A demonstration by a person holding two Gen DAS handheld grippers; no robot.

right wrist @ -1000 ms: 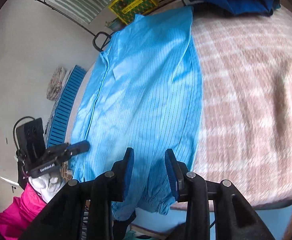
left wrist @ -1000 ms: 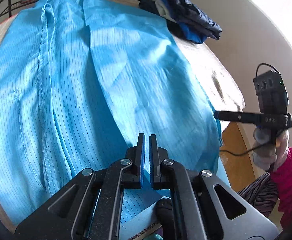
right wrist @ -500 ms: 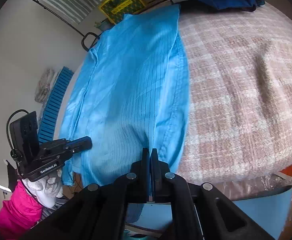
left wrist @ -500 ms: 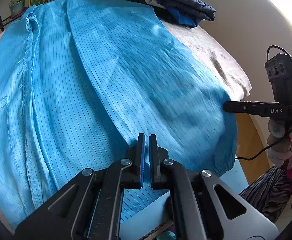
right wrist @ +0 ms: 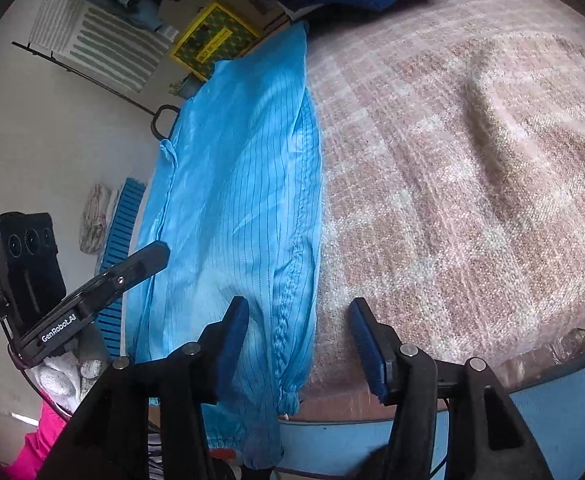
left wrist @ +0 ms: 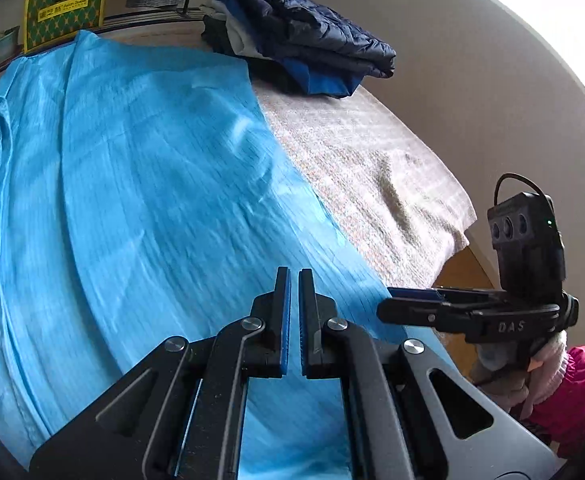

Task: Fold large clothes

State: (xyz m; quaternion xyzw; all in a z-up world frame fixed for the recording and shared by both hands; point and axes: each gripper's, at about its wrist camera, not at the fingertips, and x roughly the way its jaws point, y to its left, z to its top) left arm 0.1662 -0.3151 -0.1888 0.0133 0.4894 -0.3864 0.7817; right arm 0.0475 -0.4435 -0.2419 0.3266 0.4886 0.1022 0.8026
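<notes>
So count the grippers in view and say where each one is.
2. The left gripper hovers above the near part of the blue garment; the right gripper straddles that garment's right edge at the table's near end.

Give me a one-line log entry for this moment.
stage: folding blue garment on plaid blanket | left gripper: jaws shut, nothing held | right gripper: jaws open above garment edge

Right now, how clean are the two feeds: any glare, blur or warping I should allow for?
Left wrist view: the window at top right is blown out white, the blue garment is smeared by motion blur, and edges bow with fisheye. Right wrist view: sharper, the checked blanket weave reads clearly, light is even, but dark vignetting eats the corners.
</notes>
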